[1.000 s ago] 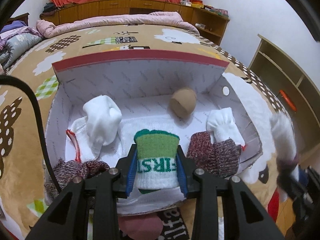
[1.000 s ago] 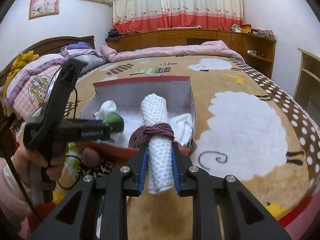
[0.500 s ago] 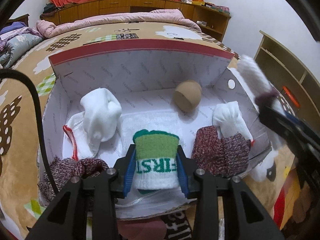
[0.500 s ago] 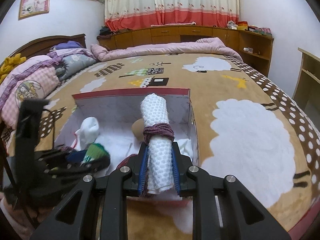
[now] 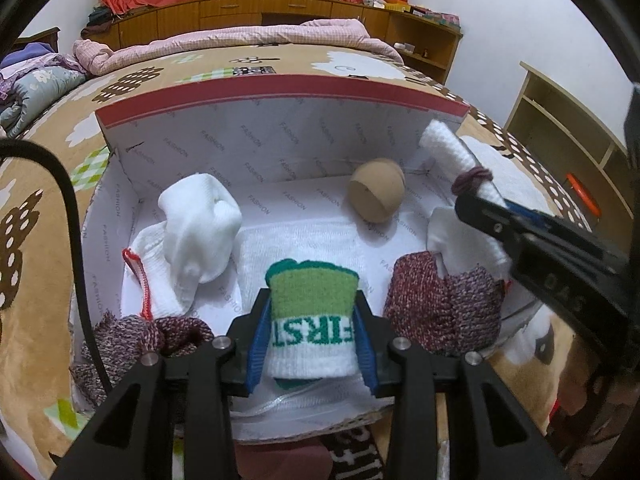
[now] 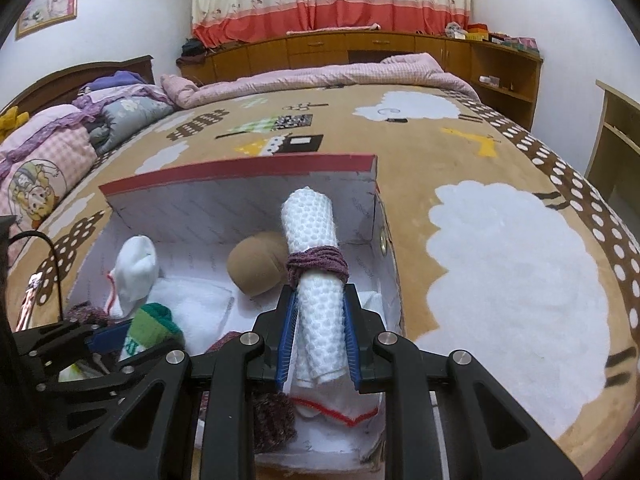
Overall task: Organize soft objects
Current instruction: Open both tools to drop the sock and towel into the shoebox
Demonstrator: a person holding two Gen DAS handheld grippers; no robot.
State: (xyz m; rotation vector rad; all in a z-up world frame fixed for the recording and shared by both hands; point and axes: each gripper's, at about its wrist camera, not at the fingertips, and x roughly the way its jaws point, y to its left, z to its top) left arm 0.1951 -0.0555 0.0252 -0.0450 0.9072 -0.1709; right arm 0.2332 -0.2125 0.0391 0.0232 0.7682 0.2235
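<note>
An open cardboard box (image 5: pixel 280 92) with a red rim lies on the bed. My left gripper (image 5: pixel 312 328) is shut on a rolled green and white sock (image 5: pixel 312 308), held over the box's near middle. My right gripper (image 6: pixel 320 332) is shut on a rolled white knit cloth (image 6: pixel 316 264) bound with a purple yarn band, over the box's right end. That roll (image 5: pixel 452 148) and the right gripper's fingers (image 5: pixel 520 232) show at the right of the left wrist view. In the box lie a white sock bundle (image 5: pixel 200 224), a tan ball (image 5: pixel 376 196), a flat white cloth (image 5: pixel 304 244) and maroon knit pieces (image 5: pixel 440 304).
The box (image 6: pixel 240 176) rests on a brown blanket with white sheep patches (image 6: pixel 512 264). Folded quilts (image 6: pixel 60 140) lie at the left and wooden cabinets (image 6: pixel 360 48) line the far wall. A wooden shelf unit (image 5: pixel 560 120) stands at the right. A black cable (image 5: pixel 72 216) curves along the box's left side.
My right gripper has carried the white roll leftward, from beside the box to over its right end. The left gripper with the green sock has stayed in place.
</note>
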